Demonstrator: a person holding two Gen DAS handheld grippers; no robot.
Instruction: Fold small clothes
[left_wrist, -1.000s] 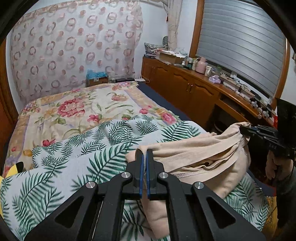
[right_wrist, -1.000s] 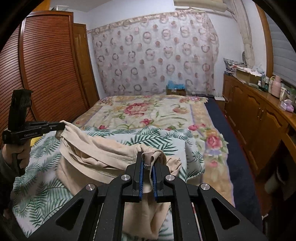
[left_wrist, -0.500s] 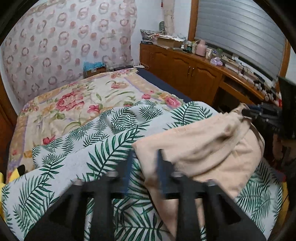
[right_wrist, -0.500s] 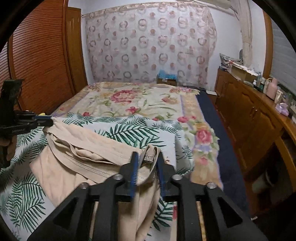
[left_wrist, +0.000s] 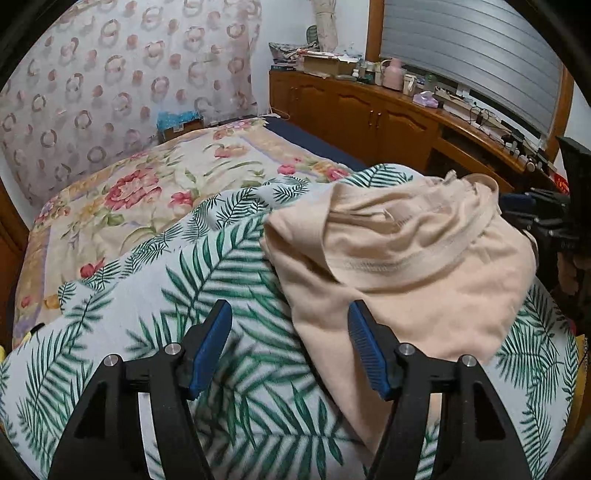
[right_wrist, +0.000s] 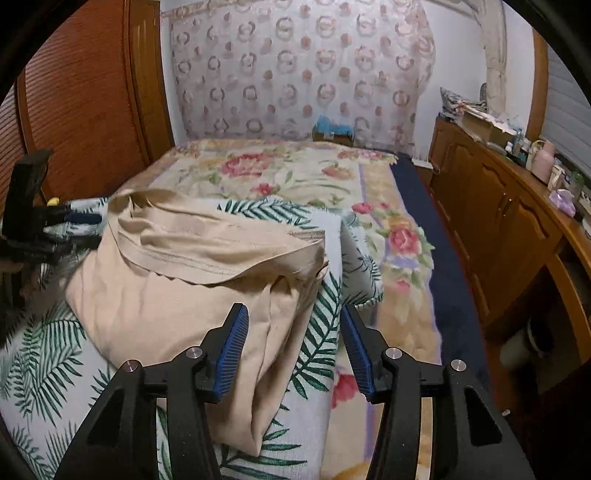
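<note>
Letting go is what has just happened on both sides: a second ago each of my grippers was pinched shut on a corner of the beige garment, and now my left gripper (left_wrist: 290, 350) stands with its blue pads wide apart and nothing between them, hovering over the palm-leaf blanket (left_wrist: 207, 280) just beside the cloth's near-left edge. My right gripper (right_wrist: 293, 349) is spread the same way, its left pad over the garment's near corner and its right pad out past the blanket's edge, gripping nothing. Between them the beige garment (right_wrist: 177, 295) has dropped from being stretched in the air and now lies slack on the blanket, its stitched band (left_wrist: 373, 264) turned over in a loose, wrinkled fold across the upper half, and one end trailing down towards me. Beyond it the floral bedspread (right_wrist: 295, 173) runs to the patterned curtain (right_wrist: 295, 66), with the wooden cabinets (right_wrist: 491, 221) off to the right. I judge that the garment is now laid down for folding, but the lie is rumpled, so it probably needs smoothing before any clean crease can be made.
</note>
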